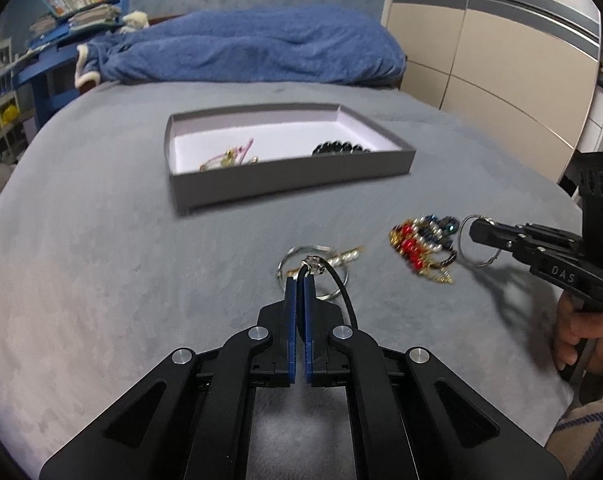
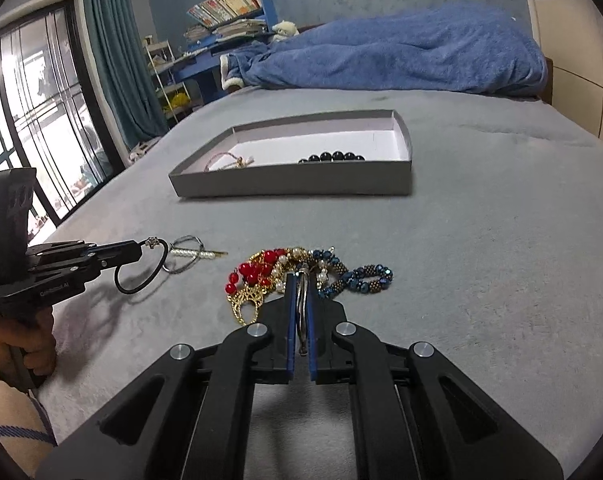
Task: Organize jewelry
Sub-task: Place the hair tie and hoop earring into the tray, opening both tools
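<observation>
A grey shallow box (image 1: 293,180) (image 2: 293,184) lies on the bed and holds a pink-gold bracelet (image 1: 229,156) and a black bead bracelet (image 1: 339,147). My left gripper (image 1: 300,276) (image 2: 139,250) is shut on a black cord bracelet (image 1: 343,292) (image 2: 141,276) with a small charm, just above the bed. A silver ring and a pearl piece (image 1: 341,258) (image 2: 189,256) lie under it. My right gripper (image 2: 300,278) (image 1: 475,232) is shut on a silver hoop (image 2: 301,304) (image 1: 477,240) beside a heap of red, gold, pearl and blue bead jewelry (image 2: 301,272) (image 1: 421,244).
The grey bedspread (image 1: 121,260) covers the bed. A blue blanket (image 1: 253,48) is bunched at the far end. Wardrobe doors (image 1: 501,60) stand on the right, a window (image 2: 33,120) and shelves with books (image 2: 225,4) on the left.
</observation>
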A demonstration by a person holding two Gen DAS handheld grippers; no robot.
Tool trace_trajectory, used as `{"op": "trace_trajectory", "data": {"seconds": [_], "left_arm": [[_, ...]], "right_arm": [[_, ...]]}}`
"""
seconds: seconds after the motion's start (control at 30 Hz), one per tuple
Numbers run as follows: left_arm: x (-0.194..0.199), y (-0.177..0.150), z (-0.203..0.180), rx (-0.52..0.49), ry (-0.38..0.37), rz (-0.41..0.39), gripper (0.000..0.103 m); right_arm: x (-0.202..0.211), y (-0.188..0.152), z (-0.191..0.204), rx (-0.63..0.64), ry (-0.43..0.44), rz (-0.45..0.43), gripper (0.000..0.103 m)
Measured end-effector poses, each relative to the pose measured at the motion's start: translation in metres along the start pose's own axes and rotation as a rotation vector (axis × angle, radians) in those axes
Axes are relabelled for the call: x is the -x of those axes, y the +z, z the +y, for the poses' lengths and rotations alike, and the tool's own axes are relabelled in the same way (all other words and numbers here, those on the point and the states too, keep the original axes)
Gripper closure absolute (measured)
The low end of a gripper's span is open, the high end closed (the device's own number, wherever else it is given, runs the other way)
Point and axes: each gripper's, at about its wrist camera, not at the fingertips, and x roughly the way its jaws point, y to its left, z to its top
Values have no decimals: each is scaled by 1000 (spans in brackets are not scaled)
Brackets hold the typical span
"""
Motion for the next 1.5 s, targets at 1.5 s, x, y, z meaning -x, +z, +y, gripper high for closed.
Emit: {"op": "trace_trajectory", "data": {"seconds": [1.5], "left_arm": [[-111, 124, 36, 44, 84, -1, 99]], "right_arm": [[-152, 138, -27, -9, 40, 194, 99]]}}
